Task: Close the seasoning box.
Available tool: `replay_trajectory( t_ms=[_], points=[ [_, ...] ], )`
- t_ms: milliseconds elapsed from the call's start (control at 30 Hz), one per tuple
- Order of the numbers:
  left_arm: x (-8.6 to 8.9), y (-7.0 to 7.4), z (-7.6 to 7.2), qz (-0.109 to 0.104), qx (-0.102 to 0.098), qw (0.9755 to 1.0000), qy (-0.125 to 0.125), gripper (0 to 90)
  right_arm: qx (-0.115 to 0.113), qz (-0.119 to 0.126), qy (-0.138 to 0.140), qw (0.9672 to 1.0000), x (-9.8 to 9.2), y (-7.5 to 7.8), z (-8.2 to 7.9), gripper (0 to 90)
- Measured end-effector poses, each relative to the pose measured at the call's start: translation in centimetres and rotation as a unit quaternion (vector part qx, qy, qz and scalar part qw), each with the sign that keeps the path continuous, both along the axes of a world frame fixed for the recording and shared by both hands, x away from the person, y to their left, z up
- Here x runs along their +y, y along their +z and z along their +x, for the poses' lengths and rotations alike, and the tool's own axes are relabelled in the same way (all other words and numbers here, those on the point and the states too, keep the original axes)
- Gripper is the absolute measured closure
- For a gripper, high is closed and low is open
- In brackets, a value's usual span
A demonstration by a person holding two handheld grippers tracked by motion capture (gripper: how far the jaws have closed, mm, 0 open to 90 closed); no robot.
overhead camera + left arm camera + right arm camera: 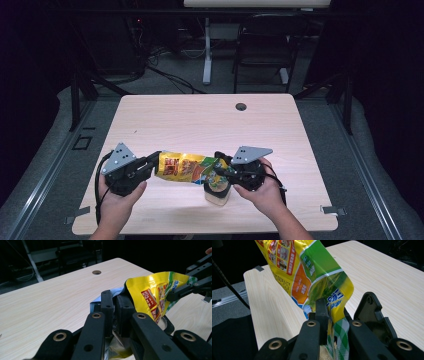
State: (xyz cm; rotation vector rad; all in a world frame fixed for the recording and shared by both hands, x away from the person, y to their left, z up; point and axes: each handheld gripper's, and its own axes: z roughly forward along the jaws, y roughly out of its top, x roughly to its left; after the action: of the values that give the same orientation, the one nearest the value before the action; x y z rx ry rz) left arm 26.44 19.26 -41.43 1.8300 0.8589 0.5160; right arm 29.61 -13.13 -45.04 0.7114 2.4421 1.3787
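1. The left claw pinches the left end of the yellow snack bag.
2. The right claw pinches the bag's right, green-checked end, above a small cup on the desk.
3. The bag hangs level between both claws, clear of the desk.
4. Beyond the bag, a round hole lies in the desk.

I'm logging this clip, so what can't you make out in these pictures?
- Print on the yellow bag: too small in the high view, cut off in the right gripper view.
- Contents of the container under the bag: hidden by bag and right tongs.
- Left tongs pads: covered by bag.
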Motion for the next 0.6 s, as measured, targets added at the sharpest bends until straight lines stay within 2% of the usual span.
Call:
replay_trajectory(
  t_ms=[600],
  points=[
    [-0.16,0.06,-0.01,-0.001,-0.003,1.0000,-0.001,85.8,0.001,0.003,0.000,1.0000,-0.05,-0.14,-0.07,84.5]
  ],
)
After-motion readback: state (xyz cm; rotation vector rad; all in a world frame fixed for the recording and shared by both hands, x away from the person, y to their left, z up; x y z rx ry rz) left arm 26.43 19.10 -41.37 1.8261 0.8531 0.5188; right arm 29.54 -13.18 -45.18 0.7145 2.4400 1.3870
